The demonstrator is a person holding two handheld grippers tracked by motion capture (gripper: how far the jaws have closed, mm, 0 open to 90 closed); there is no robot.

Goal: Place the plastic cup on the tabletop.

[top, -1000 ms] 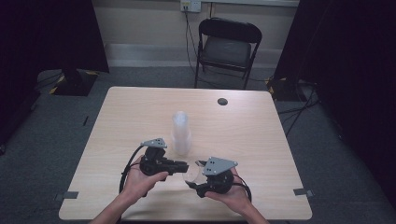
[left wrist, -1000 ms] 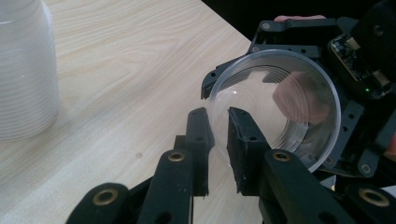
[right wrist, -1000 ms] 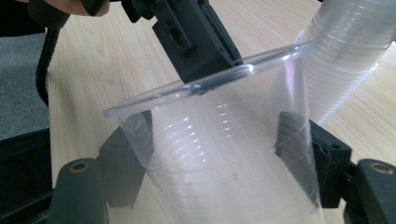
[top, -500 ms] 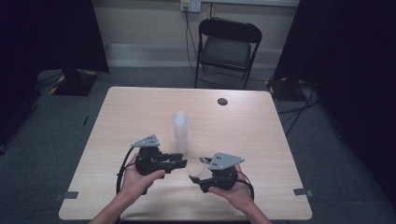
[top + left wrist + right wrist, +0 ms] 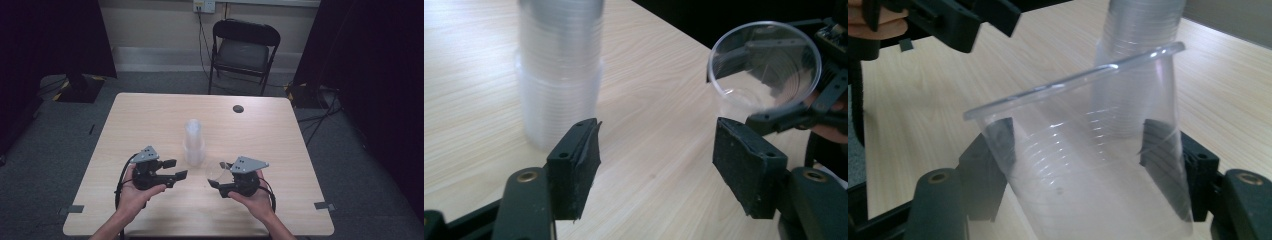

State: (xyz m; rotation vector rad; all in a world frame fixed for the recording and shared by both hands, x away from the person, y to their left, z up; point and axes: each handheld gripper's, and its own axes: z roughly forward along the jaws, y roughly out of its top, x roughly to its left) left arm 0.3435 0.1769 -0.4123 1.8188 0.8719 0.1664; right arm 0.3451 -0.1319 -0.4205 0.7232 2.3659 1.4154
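- So the job here looks like pulling cups off the stack (image 5: 193, 142) one at a time. Going by how things lie, 1 cup (image 5: 216, 171) is off and in the right gripper (image 5: 220, 181), and nothing's been set down on the table (image 5: 150, 115) yet.
- Right gripper is clamped on that cup: in the right gripper view the 2 jaws press the cup's sides from left and right, low in the frame, with the rim running across the middle and tilted up toward the right.
- In the high view the cup sits just right of center, low in the frame, right next to the stack but apart from it. In the left gripper view it's at the upper right, mouth pointing at the camera.
- Left gripper (image 5: 172, 169) is spread wide with nothing in it. In the left gripper view its jaws stand well apart at the bottom, the stack at upper left just beyond the left jaw, not touching as far as I can tell.
- What's left, my guess: put this cup down somewhere, then keep peeling more off. The stack looks tall, so plenty to go.
- Contents: the held cup is clear and empty, you can see straight through to the bottom. The stack is just nested clear cups, can't count them, too blurry.
- Only other thing on the table is a small dark round thing (image 5: 238, 108) at the far side, upper right of center.
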